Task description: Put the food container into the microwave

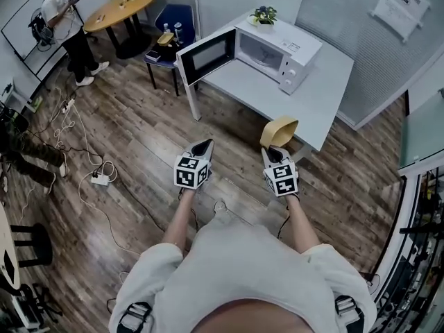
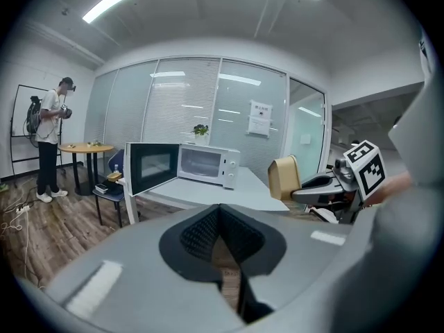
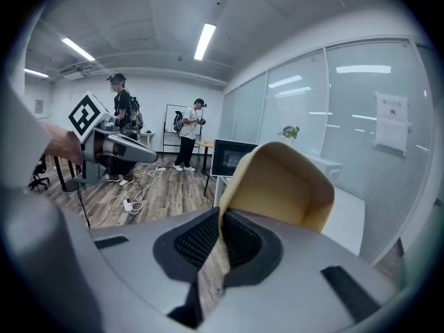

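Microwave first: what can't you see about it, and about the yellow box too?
- Microwave inside: head view and left gripper view, too small and pale to tell if anything is in it.
- Its knobs: too small to read in every view.
- Food container: right gripper view, its lower edge hides between the jaws of the right gripper; its outside faces away.
- Wall sign: print too small.

I am pinching the tan food container [image 1: 279, 130] by its rim, holding it tilted on edge in the air. The white microwave [image 1: 274, 53] is sitting on the table [image 1: 316, 96] ahead, its door [image 1: 206, 55] hanging wide open.
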`<control>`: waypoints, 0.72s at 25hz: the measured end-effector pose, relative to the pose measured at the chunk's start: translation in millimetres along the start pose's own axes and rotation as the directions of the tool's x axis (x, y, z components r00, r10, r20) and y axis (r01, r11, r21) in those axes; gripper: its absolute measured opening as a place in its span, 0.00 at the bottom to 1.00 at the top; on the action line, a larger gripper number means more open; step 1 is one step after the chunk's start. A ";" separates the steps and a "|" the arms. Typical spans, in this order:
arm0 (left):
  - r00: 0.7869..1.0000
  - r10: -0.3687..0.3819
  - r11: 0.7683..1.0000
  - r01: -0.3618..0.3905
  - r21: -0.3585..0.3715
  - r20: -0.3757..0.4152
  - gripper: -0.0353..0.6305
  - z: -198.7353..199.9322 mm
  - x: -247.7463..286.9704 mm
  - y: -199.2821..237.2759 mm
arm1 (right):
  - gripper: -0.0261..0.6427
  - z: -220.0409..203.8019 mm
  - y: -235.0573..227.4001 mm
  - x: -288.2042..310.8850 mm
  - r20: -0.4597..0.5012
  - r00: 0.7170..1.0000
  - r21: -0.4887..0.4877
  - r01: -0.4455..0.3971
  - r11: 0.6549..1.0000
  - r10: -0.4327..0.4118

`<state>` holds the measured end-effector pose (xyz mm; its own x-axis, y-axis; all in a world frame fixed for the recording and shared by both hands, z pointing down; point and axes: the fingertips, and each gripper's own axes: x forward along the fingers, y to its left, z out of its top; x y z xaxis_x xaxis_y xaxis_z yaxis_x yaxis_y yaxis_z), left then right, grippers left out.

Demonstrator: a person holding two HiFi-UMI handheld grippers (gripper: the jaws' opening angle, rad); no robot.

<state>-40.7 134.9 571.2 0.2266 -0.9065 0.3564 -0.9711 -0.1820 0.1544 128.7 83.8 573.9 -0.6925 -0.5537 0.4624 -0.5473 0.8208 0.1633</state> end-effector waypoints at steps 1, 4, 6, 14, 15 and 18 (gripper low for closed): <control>1.000 -0.002 1.000 0.002 0.001 0.001 0.07 4.9 5.1 9.0 | 0.08 5.9 -2.5 9.6 -0.002 1.000 -0.002 0.002 1.000 -0.002; 1.000 -0.010 1.000 0.010 0.004 0.003 0.07 17.8 21.8 35.9 | 0.08 21.6 -10.4 37.9 -0.006 1.000 -0.003 0.008 1.000 -0.008; 1.000 -0.014 1.000 0.014 0.002 0.000 0.07 24.2 33.4 54.1 | 0.08 30.6 -15.2 56.5 -0.006 1.000 -0.002 0.012 1.000 -0.012; 0.999 -0.033 0.999 0.033 0.003 -0.010 0.07 39.2 69.6 103.4 | 0.08 51.8 -28.1 112.6 -0.025 0.999 -0.007 0.020 1.000 -0.020; 0.999 -0.035 0.999 0.035 0.003 -0.011 0.07 39.9 72.8 108.1 | 0.08 53.0 -28.6 117.9 -0.027 0.999 -0.009 0.019 1.000 -0.019; 0.999 -0.037 0.999 0.037 0.004 -0.014 0.07 41.4 80.8 117.6 | 0.08 53.3 -31.6 130.4 -0.035 0.999 -0.011 0.018 1.000 -0.018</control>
<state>-139.8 24.5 580.0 0.2629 -0.8938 0.3633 -0.9625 -0.2168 0.1632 30.6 -21.8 582.6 -0.6657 -0.5633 0.4894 -0.5542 0.8124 0.1812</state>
